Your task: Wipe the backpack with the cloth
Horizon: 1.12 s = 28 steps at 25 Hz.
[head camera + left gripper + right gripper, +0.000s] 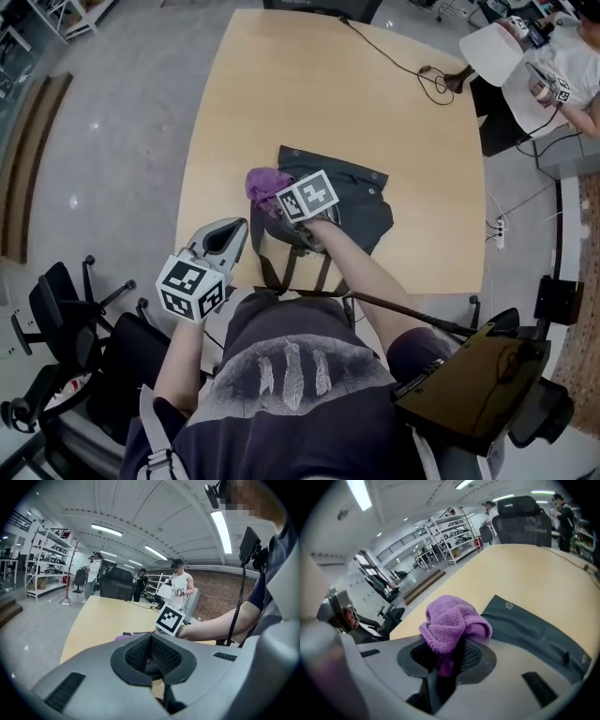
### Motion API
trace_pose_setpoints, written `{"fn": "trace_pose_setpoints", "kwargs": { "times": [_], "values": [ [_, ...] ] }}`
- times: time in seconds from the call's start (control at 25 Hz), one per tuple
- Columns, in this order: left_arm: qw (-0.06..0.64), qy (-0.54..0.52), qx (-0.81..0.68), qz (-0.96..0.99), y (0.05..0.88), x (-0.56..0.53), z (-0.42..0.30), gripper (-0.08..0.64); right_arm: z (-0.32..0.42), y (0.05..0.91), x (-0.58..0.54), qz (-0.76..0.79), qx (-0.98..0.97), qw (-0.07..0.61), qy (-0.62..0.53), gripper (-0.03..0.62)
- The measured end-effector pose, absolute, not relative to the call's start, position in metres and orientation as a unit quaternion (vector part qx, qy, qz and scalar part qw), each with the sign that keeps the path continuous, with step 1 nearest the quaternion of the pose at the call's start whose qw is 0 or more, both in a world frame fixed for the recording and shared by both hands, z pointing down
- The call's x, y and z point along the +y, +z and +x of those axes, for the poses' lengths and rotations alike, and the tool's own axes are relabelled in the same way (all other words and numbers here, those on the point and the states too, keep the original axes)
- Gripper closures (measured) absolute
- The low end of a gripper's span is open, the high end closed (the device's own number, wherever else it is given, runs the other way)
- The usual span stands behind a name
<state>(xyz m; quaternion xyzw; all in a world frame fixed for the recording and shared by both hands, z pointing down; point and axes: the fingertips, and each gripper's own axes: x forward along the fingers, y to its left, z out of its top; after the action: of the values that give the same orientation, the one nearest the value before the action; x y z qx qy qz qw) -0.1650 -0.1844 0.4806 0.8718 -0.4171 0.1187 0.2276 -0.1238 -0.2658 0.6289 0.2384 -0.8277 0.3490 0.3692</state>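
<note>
A light wooden worktop [309, 103] is shown with a dark grey fabric backpack [361, 202] laid flat on it near the front edge. The backpack spreads out beneath and ahead of the right gripper [281, 208], and its dark straps [281, 267] hang over that edge. The left gripper [225, 239] is held off to the side, short of the backpack, with its jaws brought together on nothing. The right jaws are clamped on a bunched purple microfibre cloth [265, 183], most of which bulges above and ahead of them.

Trouble is judged likely on two counts. Since nothing pins the backpack down, it could be dragged or rucked up across the worktop by a stroke. Because only a lower fold of the cloth appears pinched, it could be tugged free by friction.
</note>
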Motion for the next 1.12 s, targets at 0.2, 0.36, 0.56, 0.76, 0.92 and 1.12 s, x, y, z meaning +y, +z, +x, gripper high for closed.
{"fn": "trace_pose_setpoints", "kwargs": {
  "times": [0.2, 0.36, 0.56, 0.76, 0.92, 1.12],
  "values": [
    [0.220, 0.134, -0.407, 0.876, 0.481, -0.191, -0.149, 0.554, -0.102, 0.636, -0.270, 0.236, -0.823, 0.426, 0.292, 0.494],
    [0.220, 0.139, -0.396, 0.881, 0.482, -0.194, -0.137, 0.554, -0.082, 0.635, -0.272, 0.238, -0.818, 0.422, 0.310, 0.494],
    [0.219, 0.141, -0.383, 0.887, 0.482, -0.197, -0.124, 0.554, -0.050, 0.633, -0.273, 0.250, -0.811, 0.421, 0.319, 0.494],
    [0.218, 0.144, -0.368, 0.892, 0.483, -0.201, -0.109, 0.554, 0.011, 0.643, -0.270, 0.267, -0.792, 0.454, 0.310, 0.493],
    [0.214, 0.146, -0.359, 0.897, 0.482, -0.206, -0.101, 0.554, 0.058, 0.640, -0.272, 0.288, -0.789, 0.453, 0.299, 0.494],
    [0.217, 0.148, -0.351, 0.899, 0.483, -0.210, -0.092, 0.554, 0.121, 0.640, -0.284, 0.314, -0.763, 0.488, 0.283, 0.494]
  ]
}}
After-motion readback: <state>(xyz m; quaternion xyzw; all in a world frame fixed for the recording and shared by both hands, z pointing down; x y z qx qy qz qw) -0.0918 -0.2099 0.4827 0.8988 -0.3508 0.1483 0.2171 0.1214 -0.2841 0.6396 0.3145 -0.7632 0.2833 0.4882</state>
